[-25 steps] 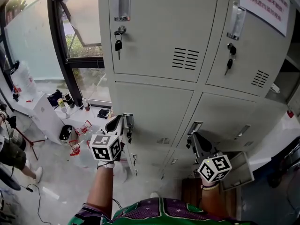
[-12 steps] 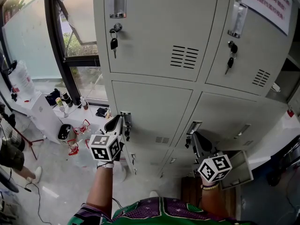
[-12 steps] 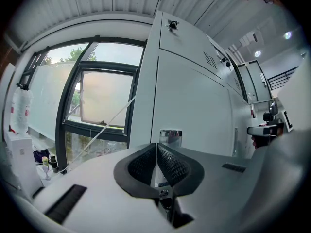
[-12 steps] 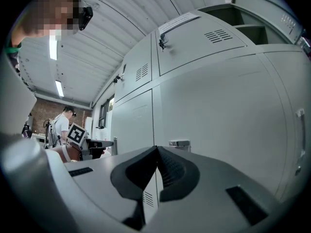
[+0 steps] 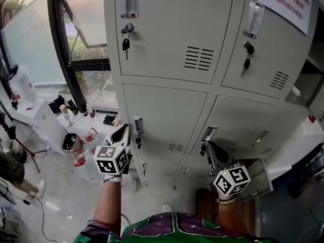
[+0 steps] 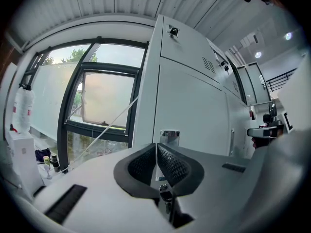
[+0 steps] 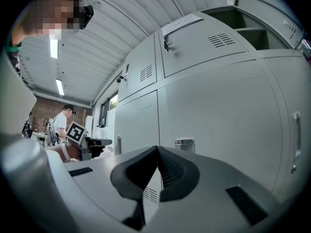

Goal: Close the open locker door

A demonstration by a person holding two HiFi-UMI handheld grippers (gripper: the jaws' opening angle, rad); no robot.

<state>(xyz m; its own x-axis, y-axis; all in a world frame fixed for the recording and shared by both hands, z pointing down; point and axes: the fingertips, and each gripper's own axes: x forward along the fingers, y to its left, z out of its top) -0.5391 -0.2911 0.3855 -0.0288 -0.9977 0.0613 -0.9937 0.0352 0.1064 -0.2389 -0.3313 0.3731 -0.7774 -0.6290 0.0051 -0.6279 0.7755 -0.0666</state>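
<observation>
Head view: a grey locker bank fills the frame. Both grippers are held level toward the middle row.

- Left gripper: tongs pressed together with nothing between them, tips just short of the recessed handle of the middle-left door, where a small key hangs.
- Right gripper: tongs also pressed together and empty, facing a shut middle-row door near its latch.
- Open locker door: low in the bottom row, swung out to the right, just beside and below the right gripper's marker cube. Neither gripper touches it.

Task reads as not begun; the right gripper is nearer and would have to drop and come round behind the panel.

Risks, as I judge them:
- Shut tips give a narrow, hard contact, so a push on smooth sheet metal could skate off the edge.
- Pushing close to the hinge side would give little swing.
- Too light a push and the door may rest ajar or rebound without latching.
- Whether anything inside blocks it can't be seen.
</observation>
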